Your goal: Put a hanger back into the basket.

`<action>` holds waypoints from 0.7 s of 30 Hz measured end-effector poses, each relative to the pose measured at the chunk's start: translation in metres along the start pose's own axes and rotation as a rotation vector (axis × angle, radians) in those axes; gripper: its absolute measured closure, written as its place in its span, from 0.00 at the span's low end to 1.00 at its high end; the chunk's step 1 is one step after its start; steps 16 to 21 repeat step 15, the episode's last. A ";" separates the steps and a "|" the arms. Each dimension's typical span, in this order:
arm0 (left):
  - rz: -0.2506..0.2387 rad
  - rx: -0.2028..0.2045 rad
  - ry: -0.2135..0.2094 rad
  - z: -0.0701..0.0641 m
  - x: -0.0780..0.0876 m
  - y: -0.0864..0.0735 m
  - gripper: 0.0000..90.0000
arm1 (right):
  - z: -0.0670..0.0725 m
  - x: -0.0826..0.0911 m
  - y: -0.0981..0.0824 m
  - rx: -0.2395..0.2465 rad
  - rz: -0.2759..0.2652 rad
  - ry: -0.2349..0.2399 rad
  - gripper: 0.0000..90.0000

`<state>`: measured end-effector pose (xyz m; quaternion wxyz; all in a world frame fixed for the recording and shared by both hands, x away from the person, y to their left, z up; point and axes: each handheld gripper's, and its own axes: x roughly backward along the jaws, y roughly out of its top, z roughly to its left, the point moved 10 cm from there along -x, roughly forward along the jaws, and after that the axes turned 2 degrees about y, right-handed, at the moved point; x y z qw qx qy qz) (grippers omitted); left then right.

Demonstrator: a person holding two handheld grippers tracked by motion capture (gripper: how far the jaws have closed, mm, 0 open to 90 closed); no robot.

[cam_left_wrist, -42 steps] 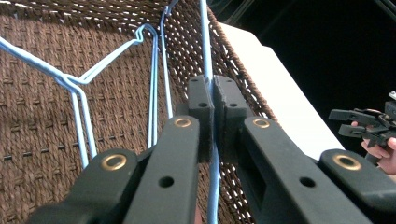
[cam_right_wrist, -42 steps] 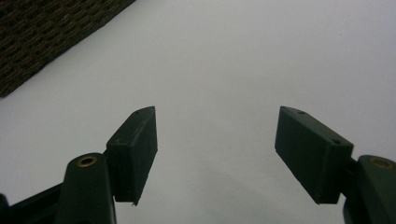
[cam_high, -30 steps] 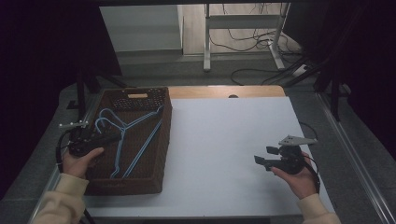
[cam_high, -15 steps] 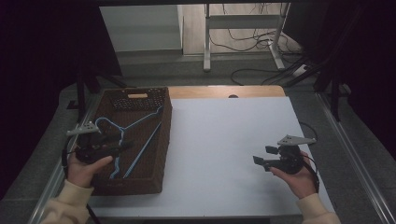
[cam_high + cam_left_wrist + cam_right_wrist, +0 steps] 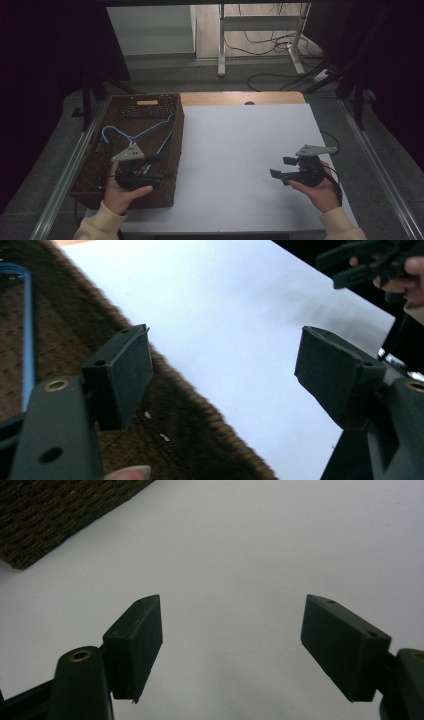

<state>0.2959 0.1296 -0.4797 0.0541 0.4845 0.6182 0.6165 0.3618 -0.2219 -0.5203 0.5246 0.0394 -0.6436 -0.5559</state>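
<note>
A brown woven basket [image 5: 95, 175] stands on the left of the white table [image 5: 240, 150], with blue clothes hangers [image 5: 150, 131] lying in it. My left gripper [image 5: 167, 167] hovers over the basket's near right part, pointing right. Its jaws have just been opening and stand open with nothing between them. In the left gripper view my left gripper [image 5: 225, 375] frames the basket's rim [image 5: 190, 440], with a blue hanger [image 5: 25, 340] at the left. My right gripper [image 5: 281, 167] is over the table's near right, its jaws just opened a little wider, open and empty. In the right gripper view my right gripper [image 5: 230, 640] faces the bare table.
A wooden strip [image 5: 240, 98] runs along the table's far edge. Beyond it are a metal stand [image 5: 260, 37] and cables [image 5: 280, 75] on the floor. Metal rails [image 5: 385, 175] border the table's sides. The basket's corner [image 5: 50, 510] lies ahead of my right gripper.
The left hand has carried its gripper from the basket's left side to the right, over the near right part, and its jaws have spread. The right hand has stayed put.
</note>
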 end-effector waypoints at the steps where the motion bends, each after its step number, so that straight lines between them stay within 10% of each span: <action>1: 0.002 -0.004 -0.004 -0.001 -0.001 0.000 0.25 | 0.000 0.000 0.000 0.003 0.001 -0.001 0.27; 21: 0.021 0.012 0.008 0.005 -0.004 -0.004 0.25 | -0.005 0.004 0.000 -0.006 -0.025 0.007 0.27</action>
